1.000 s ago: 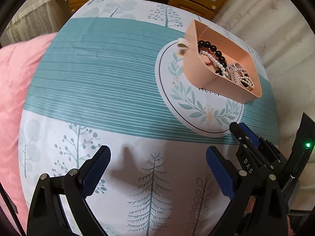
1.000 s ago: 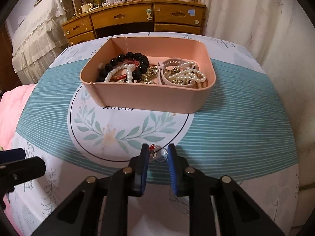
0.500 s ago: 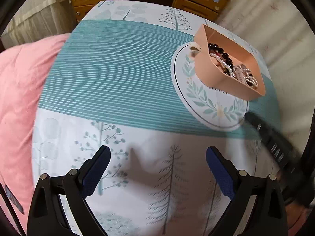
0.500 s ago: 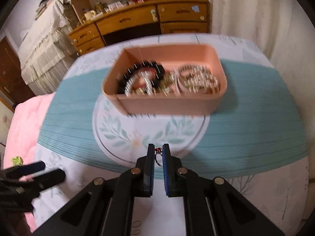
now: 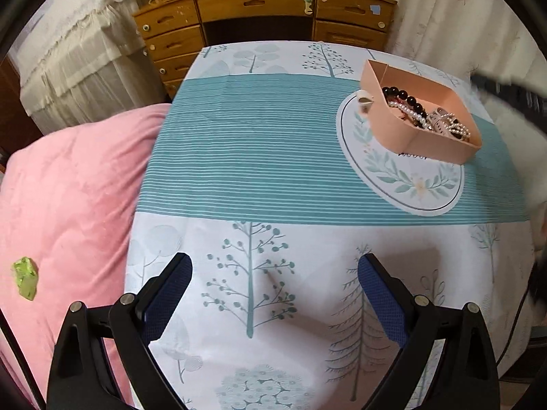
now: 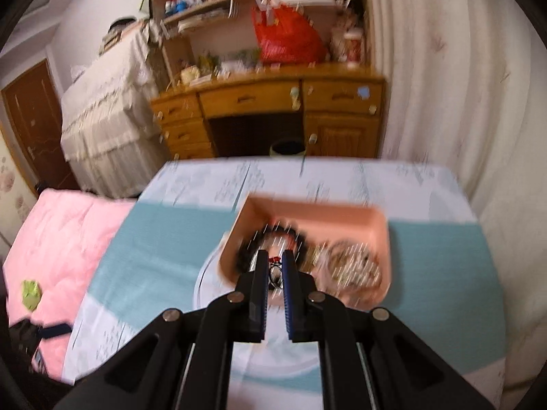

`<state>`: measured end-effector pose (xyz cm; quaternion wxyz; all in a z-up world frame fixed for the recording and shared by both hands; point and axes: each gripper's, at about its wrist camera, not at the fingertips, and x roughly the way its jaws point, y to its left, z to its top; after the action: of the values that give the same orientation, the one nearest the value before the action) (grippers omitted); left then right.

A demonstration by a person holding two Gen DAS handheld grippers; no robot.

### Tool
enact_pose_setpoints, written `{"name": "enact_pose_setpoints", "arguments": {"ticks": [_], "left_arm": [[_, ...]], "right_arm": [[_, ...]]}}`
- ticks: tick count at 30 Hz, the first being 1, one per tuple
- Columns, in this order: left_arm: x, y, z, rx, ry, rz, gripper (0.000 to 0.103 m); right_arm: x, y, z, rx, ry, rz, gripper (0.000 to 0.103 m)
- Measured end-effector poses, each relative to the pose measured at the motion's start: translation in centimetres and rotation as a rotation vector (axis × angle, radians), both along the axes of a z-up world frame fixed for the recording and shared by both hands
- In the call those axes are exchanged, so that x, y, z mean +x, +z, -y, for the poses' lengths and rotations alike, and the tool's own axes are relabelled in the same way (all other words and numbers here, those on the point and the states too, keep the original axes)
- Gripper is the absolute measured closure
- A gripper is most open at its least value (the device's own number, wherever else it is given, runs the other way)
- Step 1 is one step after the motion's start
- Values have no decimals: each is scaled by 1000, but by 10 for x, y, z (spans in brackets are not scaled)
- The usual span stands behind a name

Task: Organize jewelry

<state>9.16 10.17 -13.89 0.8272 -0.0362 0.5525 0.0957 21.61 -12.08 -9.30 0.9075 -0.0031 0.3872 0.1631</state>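
Ring (image 6: pixel 274 271) pinched between closed right gripper (image 6: pixel 275 266) pads above pink tray (image 6: pixel 314 217) of bracelets, left gripper (image 5: pixel 273 273) spread wide, nothing held, over patterned tablecloth (image 5: pixel 239 157).

Your tray (image 5: pixel 398 131) is sitting on the cloth (image 5: pixel 246 157), far right of your left gripper (image 5: pixel 273 294), with beads (image 5: pixel 403 97) lying in it. Your right gripper (image 6: pixel 274 270) is holding a ring (image 6: pixel 275 272) before the tray (image 6: pixel 318 212). A desk (image 5: pixel 259 10) is standing behind, a quilt (image 5: pixel 68 188) lying left.
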Motion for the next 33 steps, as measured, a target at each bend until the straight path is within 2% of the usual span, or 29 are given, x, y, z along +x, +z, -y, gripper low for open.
{"name": "enact_pose_setpoints", "arguments": {"ticks": [2, 5, 6, 8, 10, 12, 14, 16, 18, 19, 20, 22, 26, 28, 33], "left_arm": [[-4, -2, 4, 23, 6, -14, 6], [-12, 0, 16, 52, -16, -17, 6], [-14, 2, 22, 68, -32, -13, 6], [-18, 10, 36, 130, -74, 8, 6], [-24, 19, 50, 201, -101, 40, 6], [-32, 25, 63, 231, -107, 45, 6], [-39, 26, 73, 207, -88, 6, 6], [-49, 25, 81, 150, -45, -44, 6], [-60, 24, 88, 43, -24, -85, 6], [-67, 25, 92, -22, -19, -96, 6], [-71, 26, 95, -52, -13, -98, 6], [-78, 30, 101, -81, -1, -85, 6], [-84, 45, 113, -78, -6, -37, 6], [-81, 55, 119, -67, -4, -43, 6], [-83, 99, 126, -123, 28, 27, 6]], "right_arm": [[16, 4, 5, 24, -30, 16, 95], [30, 5, 9, 24, -52, -17, 94], [32, 5, 11, 25, -57, -26, 91], [30, 5, 17, 47, -61, -56, 73], [23, 4, 25, 72, -59, -67, 47], [11, 0, 34, 76, -67, -90, 38], [-3, -8, 43, 26, -85, -155, 35], [-19, -18, 51, -91, -106, -256, 35], [-39, -27, 64, -169, -107, -367, 35], [-54, -31, 73, -176, -103, -425, 34], [-67, -34, 84, -167, -99, -464, 31], [-99, -37, 102, -152, -88, -521, 18], [-150, -35, 132, -214, -111, -553, 15], [-168, -30, 146, -176, -125, -572, 15], [-180, -2, 163, 99, -125, -621, 15]]}}
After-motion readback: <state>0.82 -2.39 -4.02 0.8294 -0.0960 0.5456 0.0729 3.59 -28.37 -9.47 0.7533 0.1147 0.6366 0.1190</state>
